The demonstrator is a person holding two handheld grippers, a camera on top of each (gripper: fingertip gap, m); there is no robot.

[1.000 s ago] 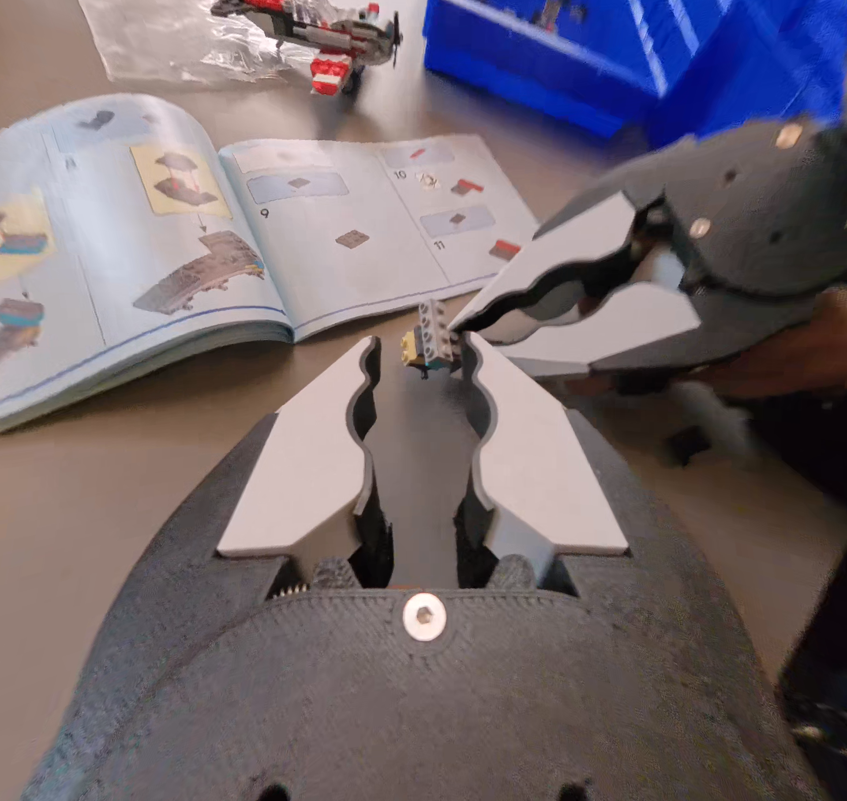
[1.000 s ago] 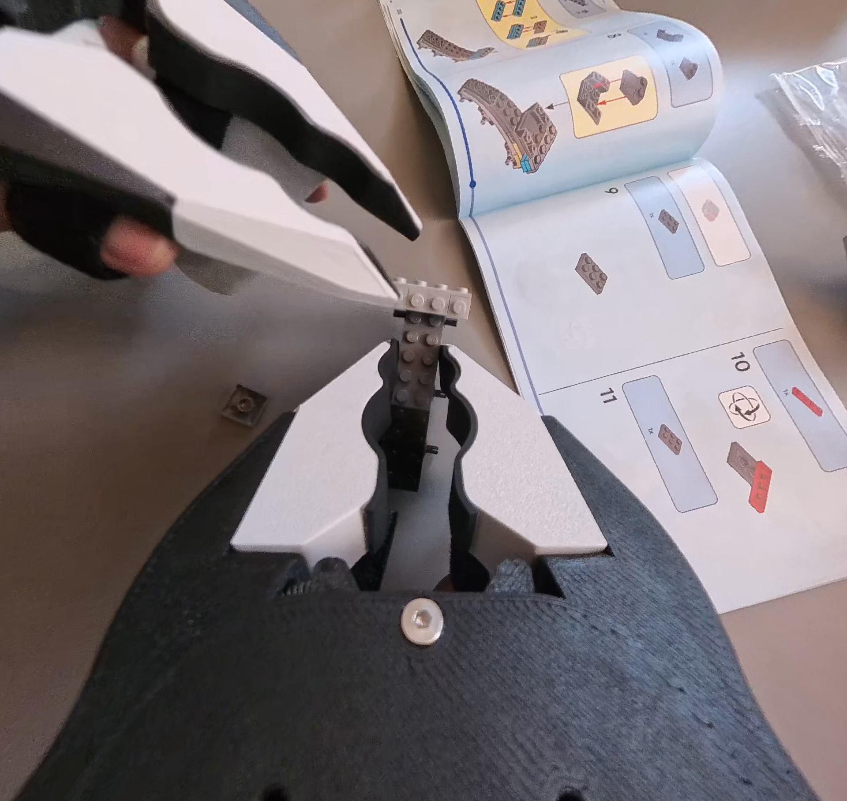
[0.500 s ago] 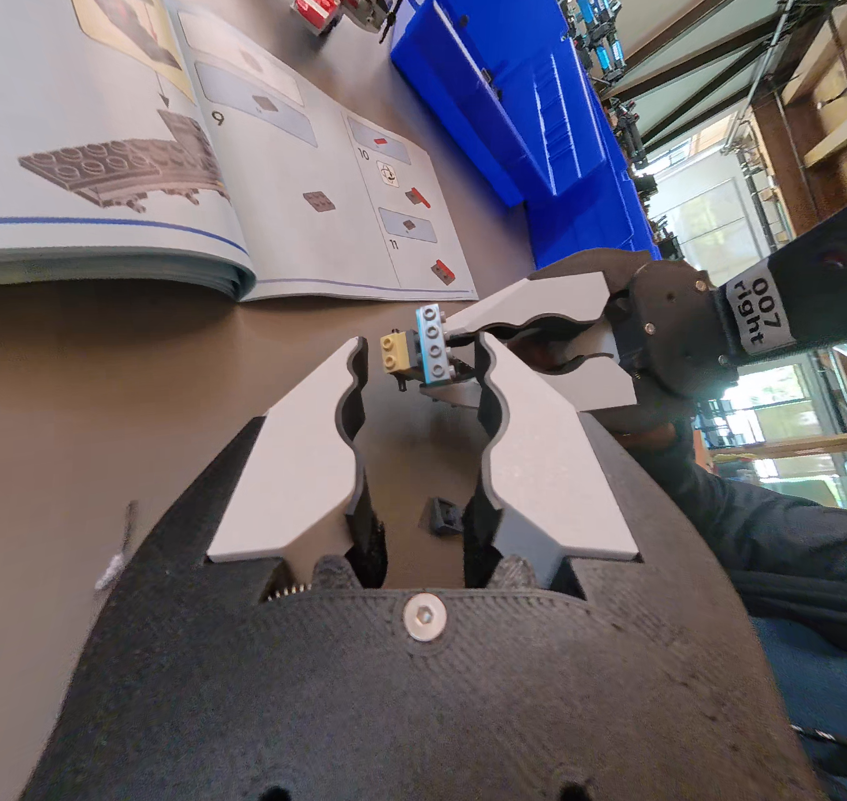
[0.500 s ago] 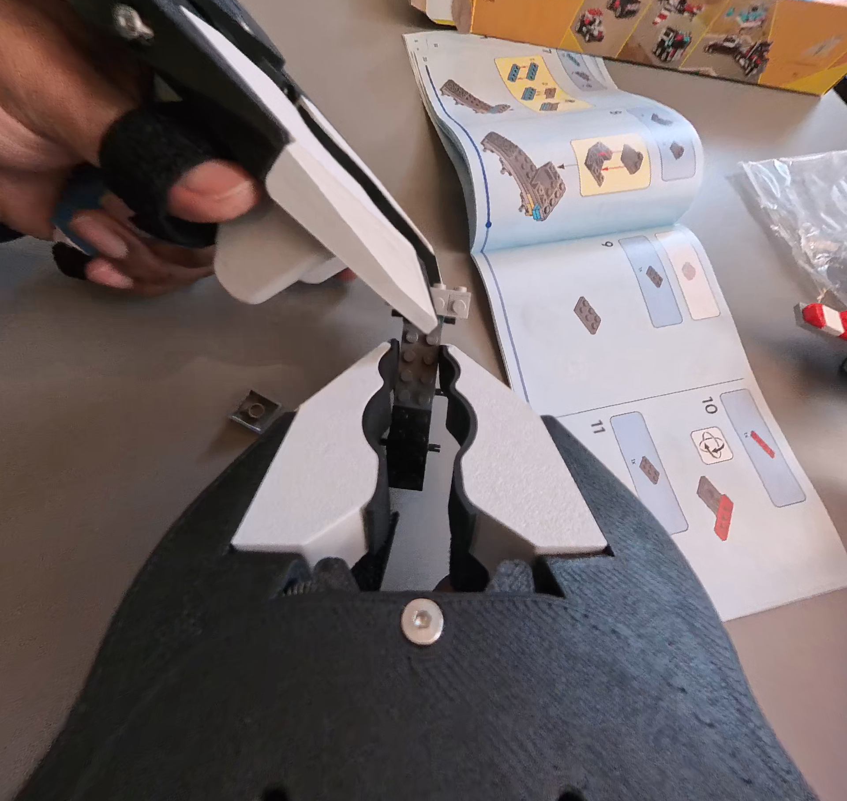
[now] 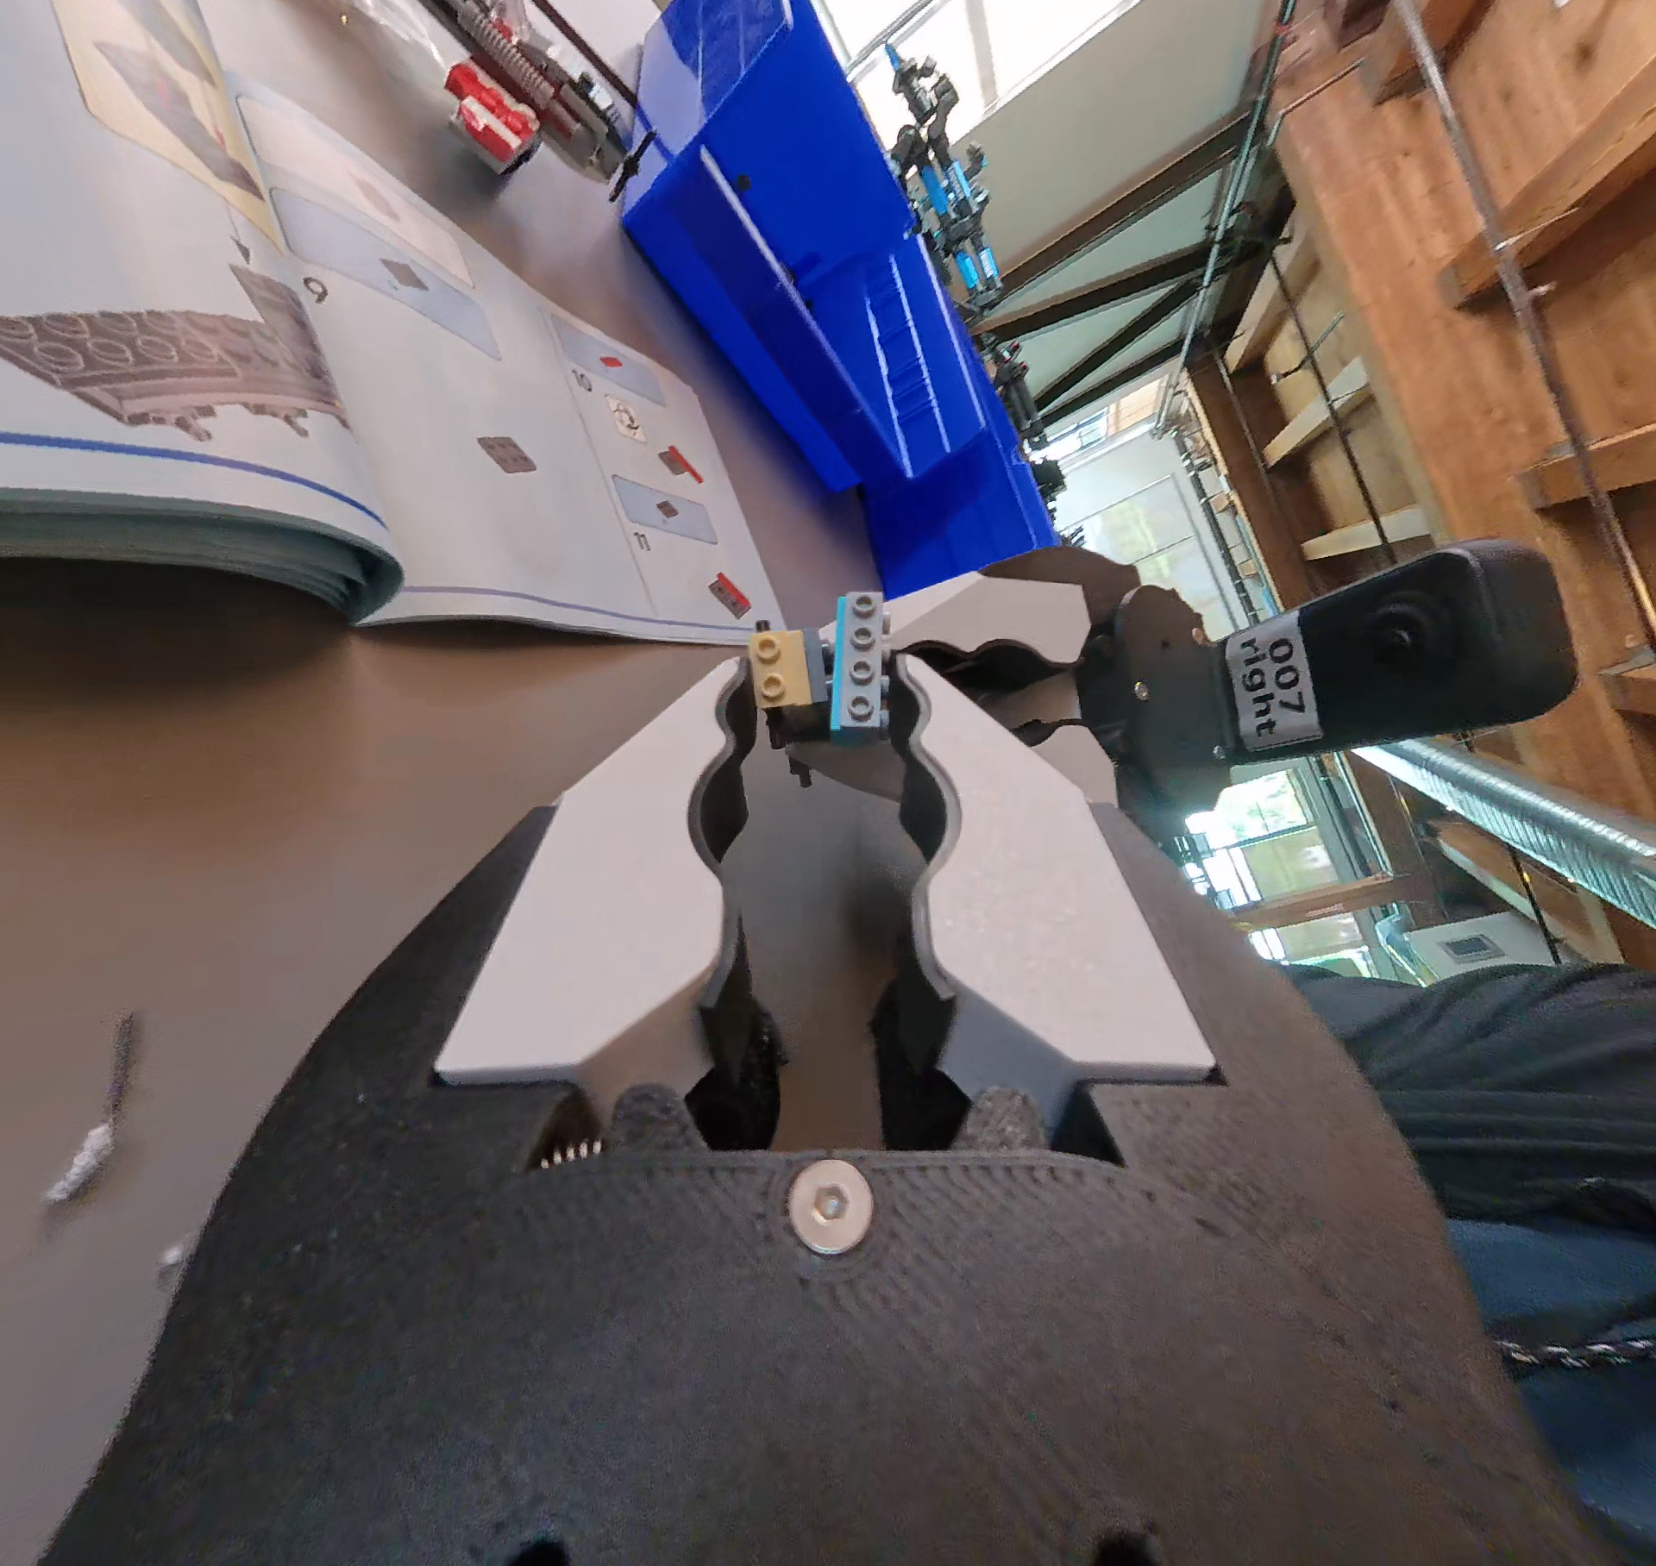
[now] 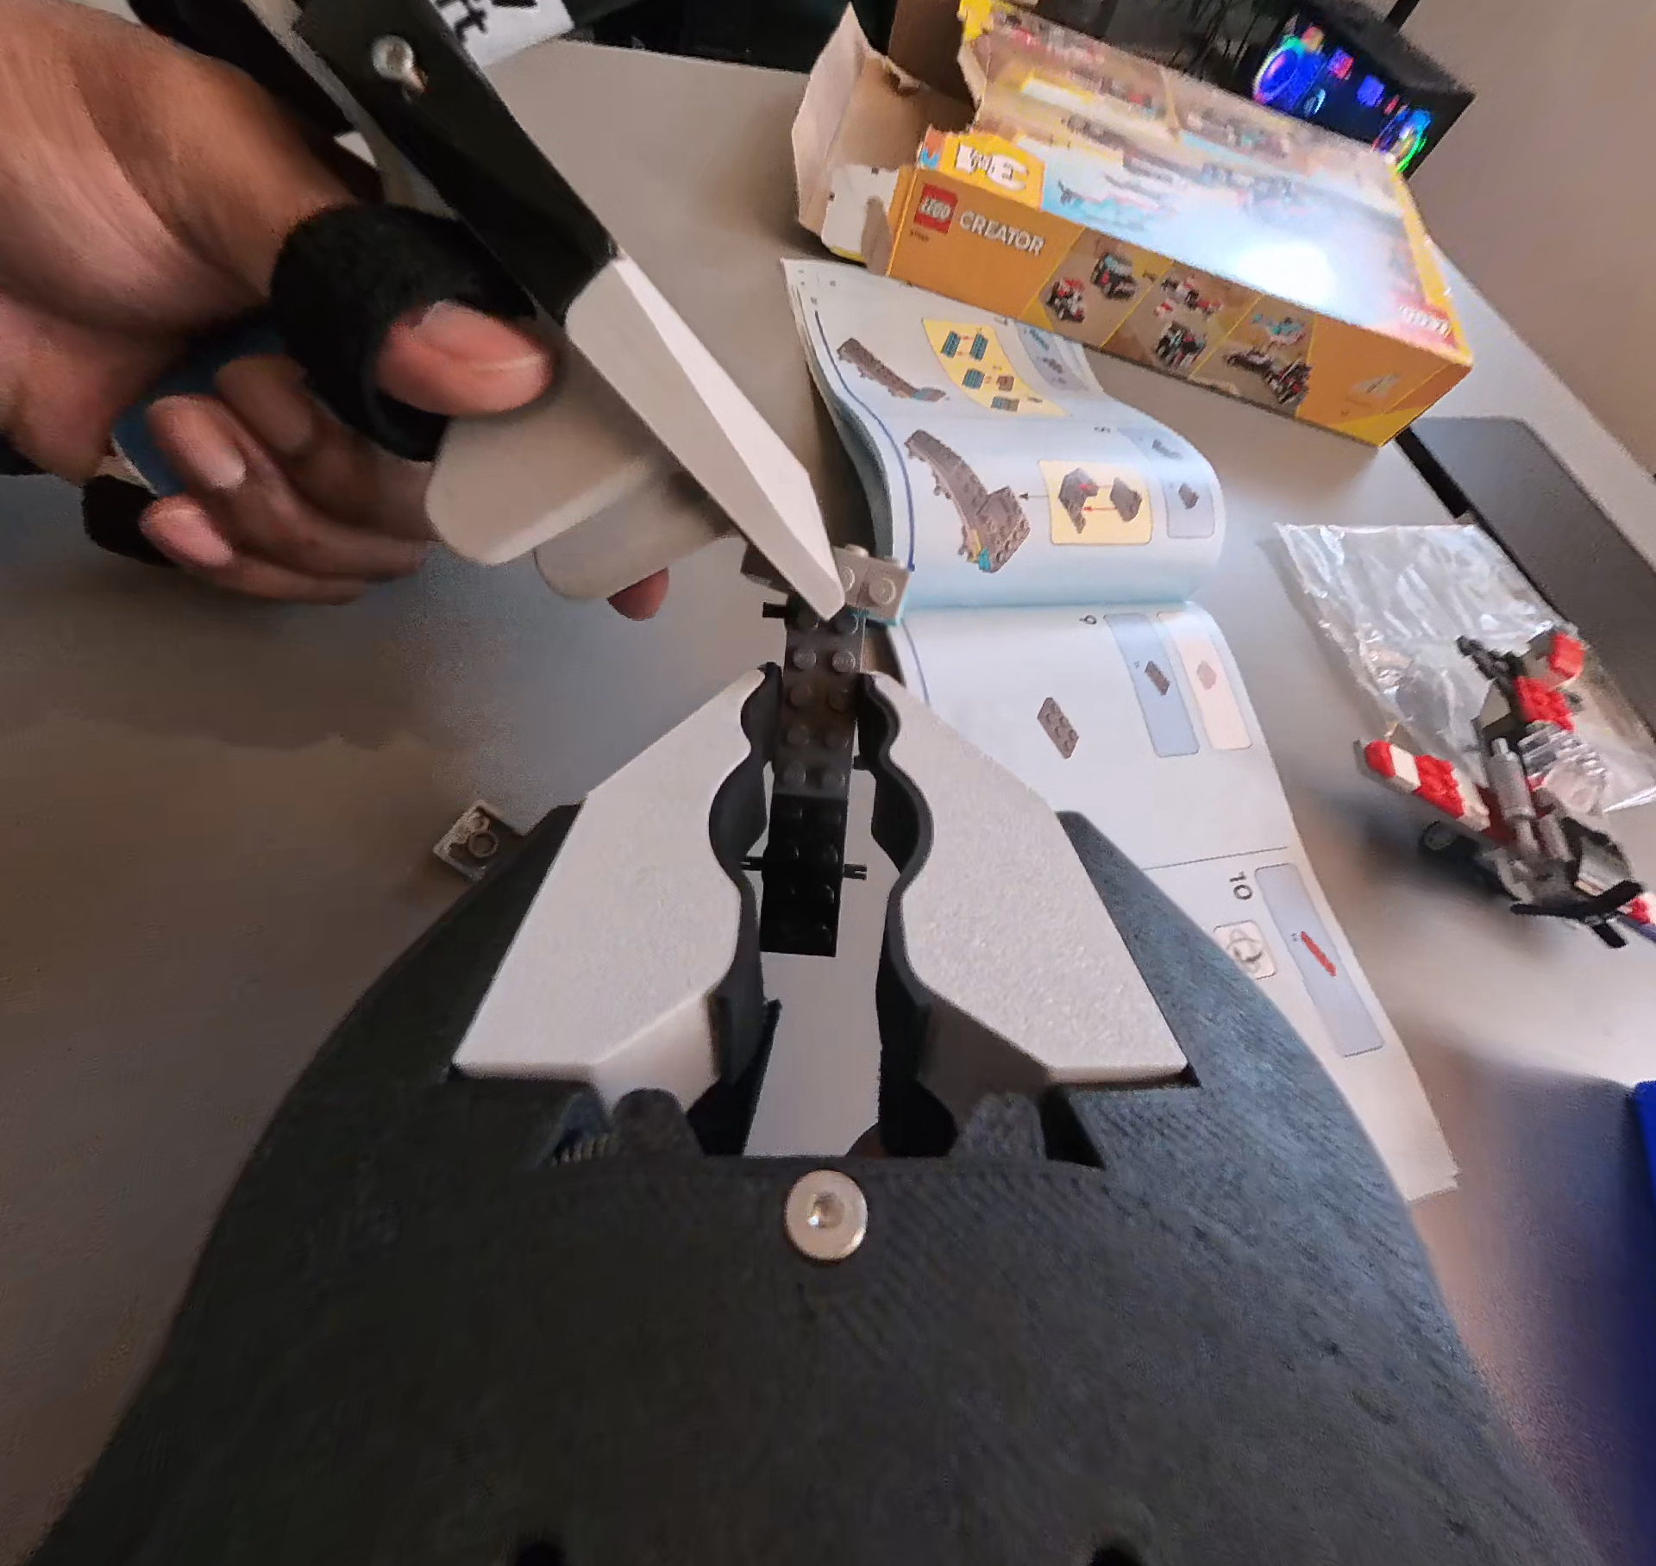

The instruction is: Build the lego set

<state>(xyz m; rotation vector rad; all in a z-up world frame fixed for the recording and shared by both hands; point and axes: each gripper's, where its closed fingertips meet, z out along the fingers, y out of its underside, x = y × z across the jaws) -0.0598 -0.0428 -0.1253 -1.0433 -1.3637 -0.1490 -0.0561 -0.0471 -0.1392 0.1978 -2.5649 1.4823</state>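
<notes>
My right gripper (image 6: 820,681) is shut on a long dark grey and black lego assembly (image 6: 815,743) that lies along its fingers and sticks out past the tips. The far end of the assembly carries a tan brick (image 5: 778,672) and a grey plate on a light blue plate (image 5: 860,672). My left gripper (image 5: 820,683) comes in from the other side, and its fingertips close on this end from both sides. In the right wrist view one of its fingers (image 6: 717,448) covers the grey plate (image 6: 883,582). Both grippers are held above the table.
An open instruction booklet (image 6: 1075,717) lies behind the grippers, with a yellow lego box (image 6: 1165,269) beyond it. A built red and white plane (image 6: 1523,788) sits on a plastic bag at the right. A small grey tile (image 6: 475,842) lies on the table. A blue bin (image 5: 806,269) stands further back. My two grippers' fingertips are within a few centimetres of each other.
My left gripper has rolled and tilted up, and its fingers have narrowed around the end of the assembly. My right gripper keeps its hold and has lifted a little.
</notes>
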